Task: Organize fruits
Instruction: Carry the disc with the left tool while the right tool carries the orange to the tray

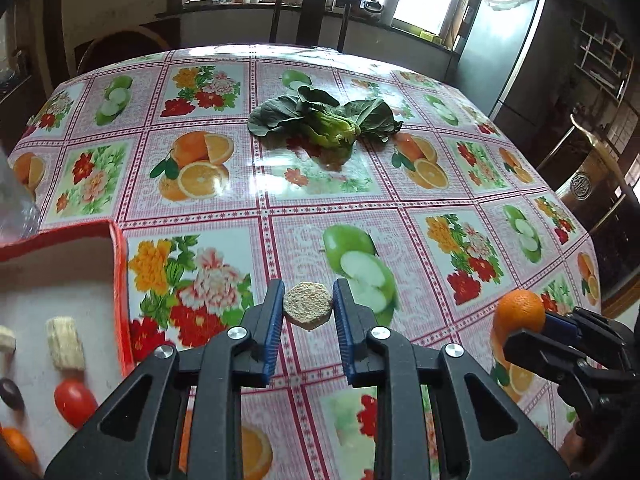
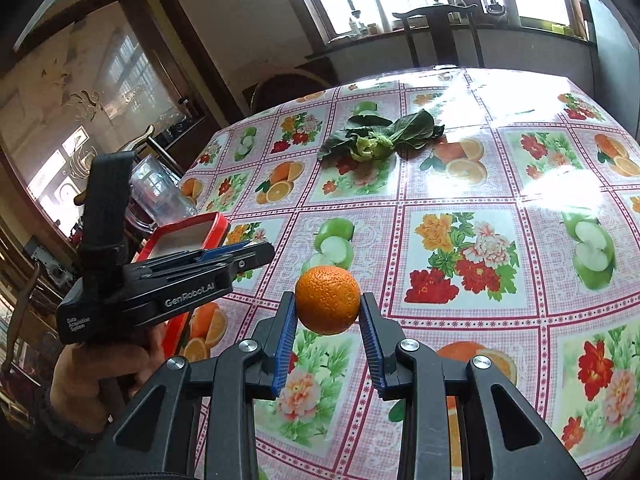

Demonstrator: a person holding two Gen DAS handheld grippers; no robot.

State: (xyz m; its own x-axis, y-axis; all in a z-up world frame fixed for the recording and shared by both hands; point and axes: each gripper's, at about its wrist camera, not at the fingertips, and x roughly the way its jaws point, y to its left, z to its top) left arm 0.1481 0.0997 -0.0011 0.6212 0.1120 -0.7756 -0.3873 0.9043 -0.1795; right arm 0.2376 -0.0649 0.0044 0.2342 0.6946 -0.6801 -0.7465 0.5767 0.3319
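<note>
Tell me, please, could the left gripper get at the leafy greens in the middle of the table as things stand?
Probably not yet: the way across the table to the greens is free, but the left gripper already holds a round cake.

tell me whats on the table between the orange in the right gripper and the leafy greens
Nothing: in the right wrist view only bare printed tablecloth runs from the orange to the leafy greens.

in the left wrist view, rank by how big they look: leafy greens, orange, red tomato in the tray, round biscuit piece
1. leafy greens, though farthest away
2. orange and round biscuit piece: look about alike, not ranked
3. red tomato, close in size too; nearness to the camera makes it unsure
</note>
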